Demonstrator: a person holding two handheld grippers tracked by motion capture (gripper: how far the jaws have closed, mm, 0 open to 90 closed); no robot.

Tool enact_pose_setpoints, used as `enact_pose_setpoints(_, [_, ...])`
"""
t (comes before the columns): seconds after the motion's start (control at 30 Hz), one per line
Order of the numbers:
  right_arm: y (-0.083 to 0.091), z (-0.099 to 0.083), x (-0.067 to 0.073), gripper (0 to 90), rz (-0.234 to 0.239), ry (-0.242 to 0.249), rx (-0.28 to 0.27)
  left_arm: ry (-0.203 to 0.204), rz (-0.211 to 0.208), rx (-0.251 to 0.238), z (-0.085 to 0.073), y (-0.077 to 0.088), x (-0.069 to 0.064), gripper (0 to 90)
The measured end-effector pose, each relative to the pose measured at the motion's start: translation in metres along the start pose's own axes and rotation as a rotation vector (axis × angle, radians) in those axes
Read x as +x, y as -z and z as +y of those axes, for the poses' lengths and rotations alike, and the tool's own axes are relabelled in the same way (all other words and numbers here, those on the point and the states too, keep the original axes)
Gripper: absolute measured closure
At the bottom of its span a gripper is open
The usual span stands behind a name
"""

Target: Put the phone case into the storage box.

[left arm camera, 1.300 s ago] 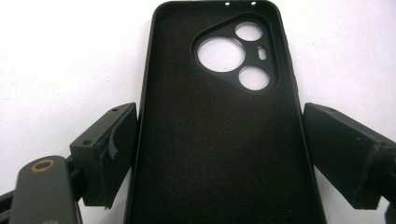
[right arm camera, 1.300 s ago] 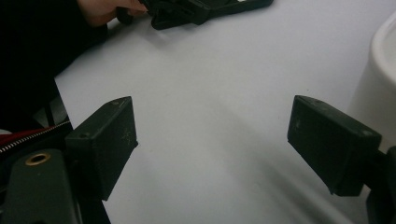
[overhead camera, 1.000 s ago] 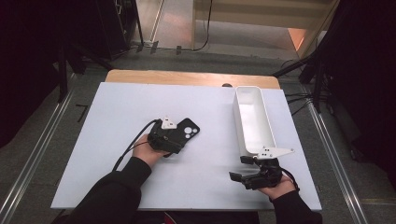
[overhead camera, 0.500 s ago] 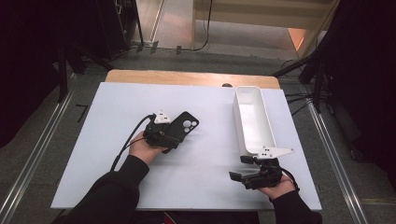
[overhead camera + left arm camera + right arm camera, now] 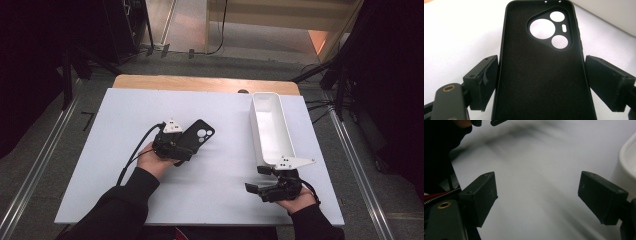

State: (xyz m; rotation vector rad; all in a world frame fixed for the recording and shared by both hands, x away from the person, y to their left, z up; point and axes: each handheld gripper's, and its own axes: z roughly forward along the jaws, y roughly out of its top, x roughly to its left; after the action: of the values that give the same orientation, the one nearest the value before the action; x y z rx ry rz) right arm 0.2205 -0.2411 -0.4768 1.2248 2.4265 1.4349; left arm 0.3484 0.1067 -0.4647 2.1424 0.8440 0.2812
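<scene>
Left gripper (image 5: 184,145) clamped across black phone case (image 5: 197,137), pads (image 5: 484,82) pressing its two long edges. Case left of frame centre in high view, open side up, long axis running out ahead of the fingers, camera-cutout end farthest from the hand and aimed toward upper right. White bin (image 5: 270,127) on right side of frame, long axis near vertical, well apart from case. Right gripper (image 5: 261,179) at lower right, just below bin's near end, jaws apart, nothing between them. Likely next: carry case rightward, align its length with bin's.
</scene>
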Motion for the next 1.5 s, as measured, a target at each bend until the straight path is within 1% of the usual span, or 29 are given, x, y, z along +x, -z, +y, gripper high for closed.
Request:
enact_pose_setpoints(0.13, [0.001,0.001,0.001,14.0,-0.006,0.003,-0.003,0.005,-0.006,-0.003,0.0,0.003,-0.003,14.0])
enact_pose_setpoints(0.23, [0.001,0.003,0.003,14.0,-0.011,-0.007,-0.014,0.014,-0.011,-0.007,-0.001,0.005,-0.005,14.0])
enact_pose_setpoints(0.27, [0.001,0.004,0.004,14.0,-0.035,-0.002,-0.017,0.012,-0.009,-0.014,-0.001,0.006,-0.006,14.0])
enact_pose_setpoints(0.33, [0.001,0.005,0.004,14.1,-0.031,-0.005,-0.018,0.002,-0.003,-0.021,0.0,0.008,-0.008,14.0])
enact_pose_setpoints(0.37, [0.001,0.007,0.005,14.0,-0.031,-0.015,-0.016,0.016,-0.005,-0.034,0.0,0.01,-0.011,14.0])
enact_pose_setpoints(0.43, [0.001,0.008,0.005,14.1,-0.034,-0.016,-0.02,0.019,-0.007,-0.038,0.0,0.011,-0.011,14.0])
enact_pose_setpoints(0.47, [0.001,0.01,0.007,14.0,-0.035,-0.013,-0.026,0.03,-0.005,-0.044,-0.001,0.012,-0.013,13.9])
enact_pose_setpoints(0.53, [0.001,0.012,0.008,14.0,-0.035,-0.018,-0.023,0.034,-0.003,-0.054,-0.002,0.013,-0.015,14.0])
enact_pose_setpoints(0.63, [0.001,0.016,0.011,14.0,-0.036,-0.025,-0.039,0.037,-0.001,-0.072,-0.003,0.016,-0.019,13.9])
enact_pose_setpoints(0.73, [0.001,0.021,0.013,14.1,-0.033,-0.028,-0.047,0.052,-0.004,-0.092,-0.004,0.019,-0.023,13.9])
enact_pose_setpoints(0.9, [-0.001,0.028,0.016,14.0,-0.032,-0.046,-0.05,0.072,0.007,-0.116,-0.007,0.021,-0.028,13.9])
enact_pose_setpoints(1.07, [-0.004,0.036,0.018,14.1,-0.046,-0.054,-0.053,0.077,0.036,-0.132,-0.011,0.022,-0.033,13.9])
enact_pose_setpoints(1.17, [-0.006,0.04,0.018,14.1,-0.051,-0.058,-0.056,0.094,0.041,-0.146,-0.012,0.022,-0.034,13.9])
enact_pose_setpoints(1.2, [-0.007,0.042,0.019,14.0,-0.047,-0.069,-0.056,0.102,0.041,-0.152,-0.013,0.022,-0.035,13.9])
enact_pose_setpoints(1.27, [-0.009,0.048,0.02,14.0,-0.051,-0.065,-0.057,0.118,0.037,-0.167,-0.013,0.023,-0.036,13.8])
enact_pose_setpoints(1.3, [-0.009,0.048,0.02,14.0,-0.051,-0.065,-0.057,0.11,0.043,-0.17,-0.013,0.024,-0.037,13.8])
enact_pose_setpoints(1.4, [-0.012,0.053,0.022,14.1,-0.042,-0.074,-0.059,0.115,0.052,-0.19,-0.013,0.026,-0.041,13.8])
enact_pose_setpoints(1.43, [-0.013,0.055,0.022,14.1,-0.041,-0.074,-0.058,0.112,0.057,-0.194,-0.013,0.026,-0.041,13.8])
enact_pose_setpoints(1.5, [-0.014,0.058,0.022,14.1,-0.044,-0.07,-0.06,0.122,0.063,-0.204,-0.014,0.027,-0.043,13.9])
